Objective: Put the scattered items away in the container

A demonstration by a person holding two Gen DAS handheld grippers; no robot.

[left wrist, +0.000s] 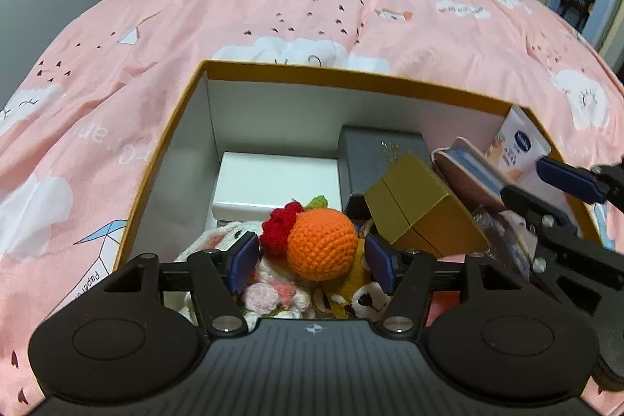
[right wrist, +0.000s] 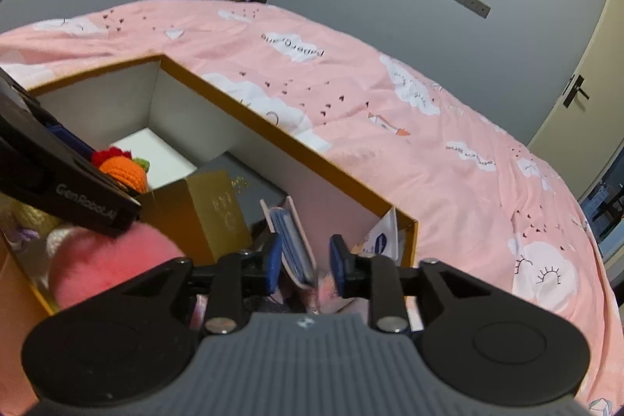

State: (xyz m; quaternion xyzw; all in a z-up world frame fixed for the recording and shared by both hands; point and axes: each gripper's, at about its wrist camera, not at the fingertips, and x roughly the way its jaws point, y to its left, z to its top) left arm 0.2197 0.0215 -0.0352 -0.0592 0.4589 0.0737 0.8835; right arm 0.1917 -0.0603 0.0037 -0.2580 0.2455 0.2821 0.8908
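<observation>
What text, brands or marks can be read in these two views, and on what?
"GenRoboLAI": side of the left tool; last letters uncertain.
"papercrane": bedspread clouds, upside down, roughly legible.
Blue oval logo: white tube, too small to read.
Gold marks: grey box and gold box, unreadable.

Black left tool (left wrist: 311,260), blue pads (left wrist: 242,262), silver screws
</observation>
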